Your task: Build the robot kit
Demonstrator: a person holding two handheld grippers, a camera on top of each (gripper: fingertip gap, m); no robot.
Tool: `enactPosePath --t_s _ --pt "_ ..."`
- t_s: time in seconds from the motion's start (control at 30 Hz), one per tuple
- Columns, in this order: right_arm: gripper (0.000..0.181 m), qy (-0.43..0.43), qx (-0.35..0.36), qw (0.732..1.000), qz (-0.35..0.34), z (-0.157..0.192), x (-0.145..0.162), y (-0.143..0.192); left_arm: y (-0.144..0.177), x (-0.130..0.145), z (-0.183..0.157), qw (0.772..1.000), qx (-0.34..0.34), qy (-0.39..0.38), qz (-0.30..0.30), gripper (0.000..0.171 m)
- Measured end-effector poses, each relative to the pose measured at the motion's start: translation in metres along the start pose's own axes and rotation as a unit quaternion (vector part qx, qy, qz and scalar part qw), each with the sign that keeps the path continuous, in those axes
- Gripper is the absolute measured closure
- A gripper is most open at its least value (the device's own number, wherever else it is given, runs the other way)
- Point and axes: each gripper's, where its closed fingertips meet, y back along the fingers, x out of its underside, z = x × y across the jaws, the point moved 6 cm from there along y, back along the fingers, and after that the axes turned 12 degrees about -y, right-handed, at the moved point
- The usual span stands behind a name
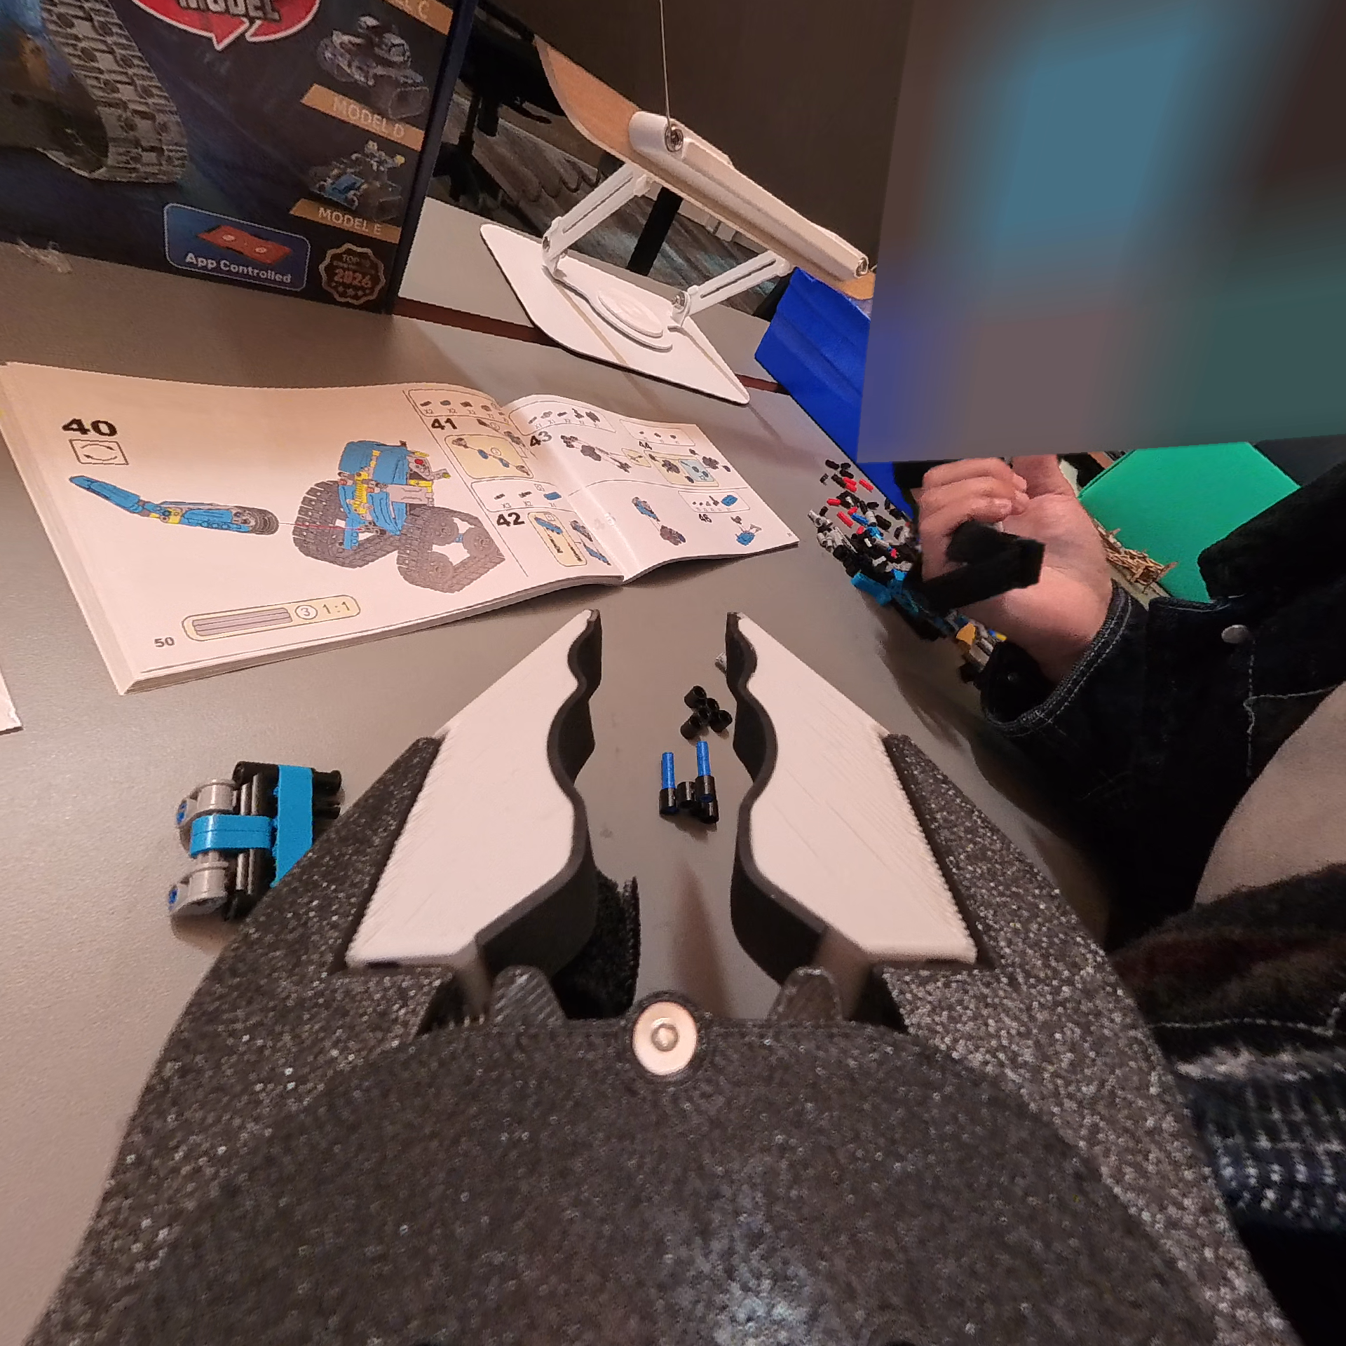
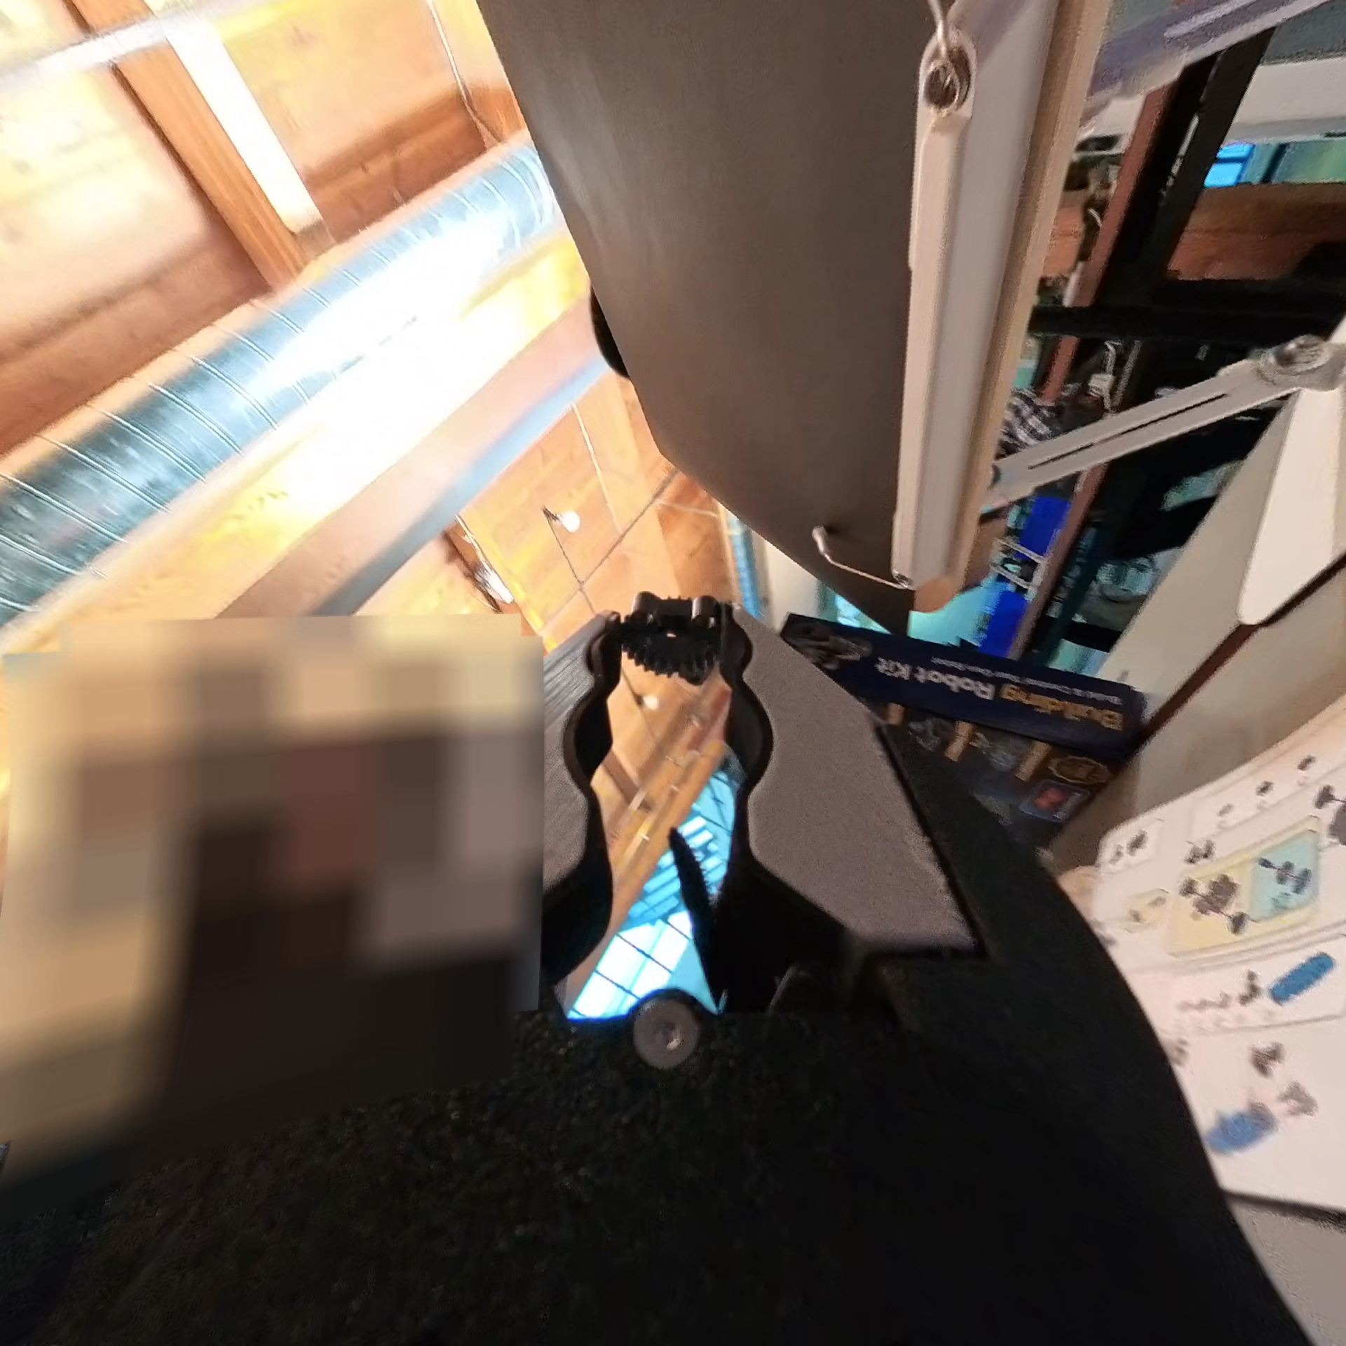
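My left gripper [image 1: 661,628] is open and hovers low over the grey table [image 1: 437,728]. Between its fingers lie a small cluster of black connectors [image 1: 705,710] and a black piece with two blue pins [image 1: 690,788], neither touched. A blue, grey and black sub-assembly [image 1: 248,830] lies just left of the left finger. My right gripper [image 2: 670,632] is tilted up towards the ceiling and is shut on a small black toothed part [image 2: 668,644] at its fingertips.
An open instruction booklet [image 1: 328,510] lies beyond the left gripper, also at the right in the right wrist view [image 2: 1238,947]. A dark kit box [image 1: 218,146], a white folding stand [image 1: 655,291], a blue bin [image 1: 816,349], a pile of small parts [image 1: 867,524] and a hand holding a black strap [image 1: 1020,553] surround it. Left tips to right tips: about 30 cm.
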Motion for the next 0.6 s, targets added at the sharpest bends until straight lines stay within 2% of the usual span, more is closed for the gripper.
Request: enactPosePath --t_s 0.03,0.6 --pt "0.153 -0.012 -0.011 1.000 -0.008 0.0014 -0.0022 0.0006 -0.0001 0.0002 0.0003 1.000 0.000 0.001 0.000 0.138" --pt "0.155 -0.021 -0.022 1.000 -0.004 -0.0006 -0.0038 0.0022 -0.0017 0.0024 0.0017 1.000 0.000 0.005 0.005 0.138"
